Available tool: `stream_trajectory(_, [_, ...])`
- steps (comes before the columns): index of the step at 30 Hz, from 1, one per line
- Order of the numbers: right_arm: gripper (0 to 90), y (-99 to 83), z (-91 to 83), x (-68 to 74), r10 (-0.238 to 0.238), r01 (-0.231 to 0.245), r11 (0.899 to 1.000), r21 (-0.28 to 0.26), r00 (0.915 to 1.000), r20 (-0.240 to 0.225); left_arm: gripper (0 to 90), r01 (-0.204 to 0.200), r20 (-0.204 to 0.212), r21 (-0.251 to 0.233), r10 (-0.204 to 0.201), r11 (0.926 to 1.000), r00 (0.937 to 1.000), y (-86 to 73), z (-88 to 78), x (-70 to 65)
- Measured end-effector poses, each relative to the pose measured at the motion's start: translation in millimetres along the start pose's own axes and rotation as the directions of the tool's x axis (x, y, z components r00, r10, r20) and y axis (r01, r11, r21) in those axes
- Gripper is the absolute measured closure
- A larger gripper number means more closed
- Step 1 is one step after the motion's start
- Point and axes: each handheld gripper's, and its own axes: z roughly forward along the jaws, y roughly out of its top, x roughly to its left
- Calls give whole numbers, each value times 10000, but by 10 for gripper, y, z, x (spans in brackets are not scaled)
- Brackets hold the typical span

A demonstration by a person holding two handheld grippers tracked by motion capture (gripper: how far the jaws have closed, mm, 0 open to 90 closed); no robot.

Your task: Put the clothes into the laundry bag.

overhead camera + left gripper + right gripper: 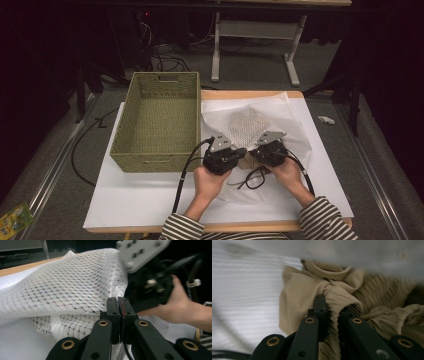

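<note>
So the big woven basket (159, 125) sits on the left part of the white table top (125, 200), and as far as the high view lets me see, there's nothing in it, just the bare woven floor and walls with a handle slot in the far wall. Right beside the basket, touching or nearly touching its right wall, is a white mesh laundry bag (250, 127) lying puffed up on the table. That bag is the real container here: in the right gripper view a beige garment (312, 287) is bunched up under the white mesh, so it looks to be inside the bag at its near edge, the side farthest from the basket's back wall. The left gripper (227, 157) is just off the basket's near right corner, jaws pressed together on a fold of the mesh bag; in the left gripper view the net fabric runs right down into the closed pads. The right gripper (267, 150) is next to it, a bit farther from the basket, jaws narrow and pinching a ruffled, elastic-looking hem of the beige garment. Both hands come in from the near table edge, striped sleeves (320, 220) showing.
</note>
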Motion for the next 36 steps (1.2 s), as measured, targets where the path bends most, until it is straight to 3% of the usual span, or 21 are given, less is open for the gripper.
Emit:
stream_trajectory(2, [830, 0, 67, -30, 247, -247, 9997, -3, 9995, 178, 883, 21, 33, 48, -21, 10000, 10000, -9, 10, 4])
stream_trajectory(6, [709, -4, -29, 2, 319, -322, 9993, -193, 9994, -153, 883, 85, 50, 126, -86, 9999, 10000, -38, 24, 21])
stream_trajectory(10, [549, -108, -313, 76, 447, -469, 9984, -323, 9967, -675, 882, 192, 42, 135, -192, 9997, 9998, -68, 42, 42])
stream_trajectory(13, [512, -186, -443, 90, 442, -467, 9982, -377, 9970, -640, 883, 194, 25, 119, -195, 9997, 9998, -70, 46, 41])
stream_trajectory(17, [448, -349, -705, 83, 705, -746, 9929, -926, 9964, -470, 882, 203, -24, 138, -202, 9997, 9998, -73, 51, 42])
stream_trajectory(21, [518, -527, -887, 107, 731, -762, 9921, -994, 9967, -344, 882, 209, -40, 131, -209, 9997, 9998, -71, 53, 38])
stream_trajectory(22, [580, -573, -901, 119, 637, -656, 9943, -841, 9976, -257, 882, 202, -44, 137, -202, 9997, 9998, -70, 54, 37])
stream_trajectory(23, [713, -658, -887, 137, 445, -457, 9982, -387, 9985, -316, 882, 199, -46, 137, -199, 9997, 9998, -70, 54, 36])
stream_trajectory(24, [713, -658, -887, 137, 445, -457, 9982, -387, 9985, -316, 882, 193, -47, 147, -193, 9997, 9998, -71, 54, 35])
stream_trajectory(27, [860, -754, -794, 154, 171, -166, 9998, 77, 9983, -565, 882, 190, -58, 187, -189, 9996, 9998, -73, 52, 30])
stream_trajectory(29, [897, -777, -700, 155, 80, -56, 9993, 375, 9979, -640, 883, 177, -46, 221, -176, 9996, 9998, -74, 54, 29])
stream_trajectory(31, [900, -770, -595, 133, 274, -238, 9981, 565, 9976, -634, 882, 161, -40, 225, -161, 9996, 9999, -76, 60, 24])
stream_trajectory(34, [900, -714, -470, 94, 541, -513, 9975, 495, 9969, -570, 883, 122, -10, 311, -122, 9994, 9999, -83, 64, 20])
stream_trajectory(36, [900, -649, -423, 92, 453, -437, 9985, 341, 9979, -465, 883, 137, 47, 374, -139, 9992, 9999, -89, 65, 15])
